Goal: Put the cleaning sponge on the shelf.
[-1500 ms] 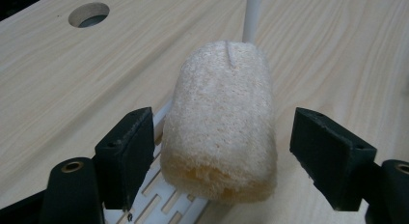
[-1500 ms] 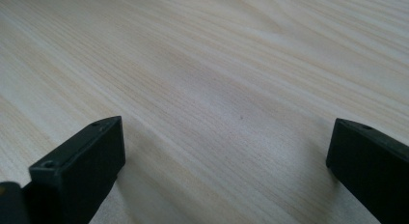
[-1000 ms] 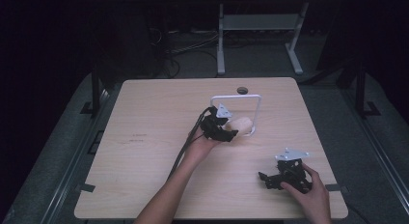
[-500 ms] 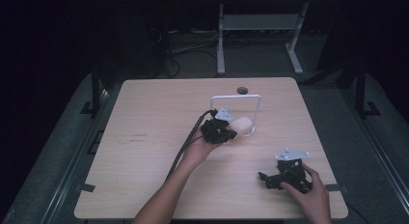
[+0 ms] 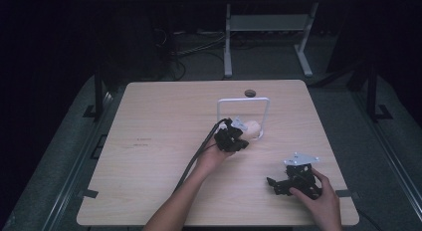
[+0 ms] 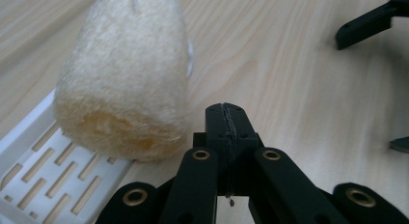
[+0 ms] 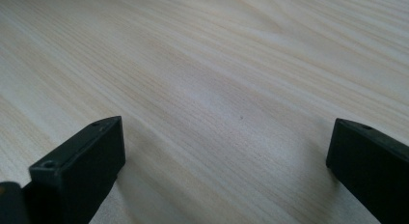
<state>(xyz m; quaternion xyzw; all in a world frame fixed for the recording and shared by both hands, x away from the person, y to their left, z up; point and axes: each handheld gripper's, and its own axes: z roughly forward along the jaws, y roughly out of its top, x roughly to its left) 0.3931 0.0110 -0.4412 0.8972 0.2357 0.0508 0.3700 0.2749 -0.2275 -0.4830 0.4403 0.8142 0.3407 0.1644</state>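
The pale cream, cylinder-shaped loofah sponge (image 6: 123, 84) was found lying on its side, one end resting on the edge of the flat white slotted plastic tray (image 6: 46, 178) and the rest on the light wooden table (image 5: 164, 116). In the high view it sat at the foot of the white wire arch frame (image 5: 243, 99) that stood upright from that tray — probably placed there so the frame and tray could receive it.

The left gripper (image 6: 226, 109) was seen with its black jaws brought fully together and nothing between them; they had just been closing, and the sponge lay just beside them, to the left in the left gripper view, not gripped. Judged from this, the shut tips were likely meant as a blunt pusher, to nudge the sponge rather than to pinch it.

The right gripper (image 7: 222, 151) was held low over bare table near the front right corner, jaws spread wide and empty — apparently parked out of the way. Its tips (image 6: 371, 21) were visible at the far right of the left gripper view.

A small dark round disc (image 5: 250, 93) was noted beyond the frame, well apart from the work.
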